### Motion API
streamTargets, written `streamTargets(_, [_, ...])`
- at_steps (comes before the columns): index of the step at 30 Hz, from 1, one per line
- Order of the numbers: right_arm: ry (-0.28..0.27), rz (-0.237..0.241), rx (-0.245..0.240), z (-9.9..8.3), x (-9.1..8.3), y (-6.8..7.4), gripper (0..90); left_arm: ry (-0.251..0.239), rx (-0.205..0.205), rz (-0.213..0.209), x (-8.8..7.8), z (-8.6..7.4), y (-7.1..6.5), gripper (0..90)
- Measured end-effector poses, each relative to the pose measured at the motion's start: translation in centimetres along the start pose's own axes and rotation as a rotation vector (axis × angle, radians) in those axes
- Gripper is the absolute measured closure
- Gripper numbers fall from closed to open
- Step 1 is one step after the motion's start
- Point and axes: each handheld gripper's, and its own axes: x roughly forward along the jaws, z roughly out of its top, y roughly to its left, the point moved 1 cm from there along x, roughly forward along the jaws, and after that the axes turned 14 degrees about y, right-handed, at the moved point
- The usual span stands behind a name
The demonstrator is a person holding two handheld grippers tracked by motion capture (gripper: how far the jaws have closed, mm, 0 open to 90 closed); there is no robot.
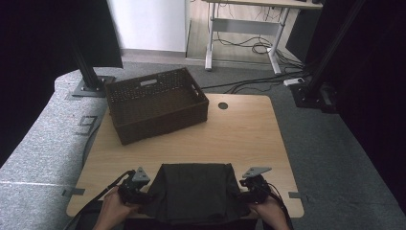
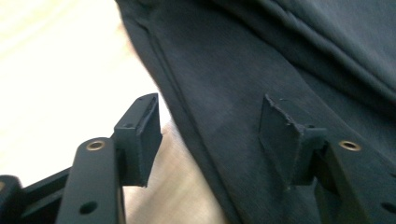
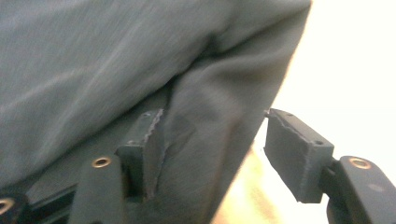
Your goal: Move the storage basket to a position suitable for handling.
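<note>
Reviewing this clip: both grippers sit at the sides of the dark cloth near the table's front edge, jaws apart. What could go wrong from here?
1. The dark cloth hangs over the front edge of the table; with the left gripper and right gripper both open, it might slide off.
2. Each gripper's jaws straddle a cloth edge without pressing it; closing now may catch only a thin fold, which could slip.
3. The woven basket stands well behind, so carrying the cloth there could undo the fold.

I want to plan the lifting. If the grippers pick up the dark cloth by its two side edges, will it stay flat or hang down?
The dark cloth would probably sag in the middle: it lies in soft folds and creases. It looks thin, so likely light. Its folded edge may slip from the open right gripper unless pinched firmly.
</note>
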Motion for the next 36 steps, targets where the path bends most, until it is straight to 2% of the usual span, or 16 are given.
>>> streamTargets(5, [-0.028,-0.044,0.025,1.0,-0.5,-1.5,32.4,-0.057,-0.05,0.036,-0.8,0.9,1.9,28.4])
streamTargets(9, [-0.046,-0.08,0.046,1.5,-0.3,-2.5,29.8,-0.076,-0.103,0.038,-1.2,1.7,3.8,22.8])
streamTargets(12, [-0.054,-0.107,0.066,1.7,0.0,-3.4,25.3,-0.087,-0.136,0.073,-1.7,2.5,5.4,18.1])
streamTargets(15, [-0.06,-0.122,0.097,1.8,0.3,-4.3,21.7,-0.096,-0.15,0.091,-2.2,3.2,6.5,15.4])
streamTargets(18, [-0.083,-0.142,0.12,1.8,0.6,-5.2,14.3,-0.111,-0.17,0.078,-3.0,4.0,7.7,14.4])
streamTargets(20, [-0.092,-0.156,0.136,1.6,0.8,-5.7,13.0,-0.115,-0.179,0.075,-3.6,4.6,8.4,13.9])
streamTargets(26, [-0.083,-0.178,0.188,0.4,1.8,-7.3,0.6,-0.128,-0.2,0.098,-5.8,6.0,10.3,12.3])
streamTargets(31, [-0.072,-0.194,0.223,-0.6,2.5,-8.3,0.0,-0.137,-0.222,0.126,-7.4,6.9,11.9,12.7])
streamTargets(34, [-0.082,-0.226,0.213,-0.8,2.7,-8.5,0.0,-0.15,-0.235,0.137,-8.2,7.2,12.5,14.3])
streamTargets(36, [-0.098,-0.236,0.22,-0.8,2.8,-8.5,0.0,-0.149,-0.238,0.161,-8.9,7.5,13.0,14.6])
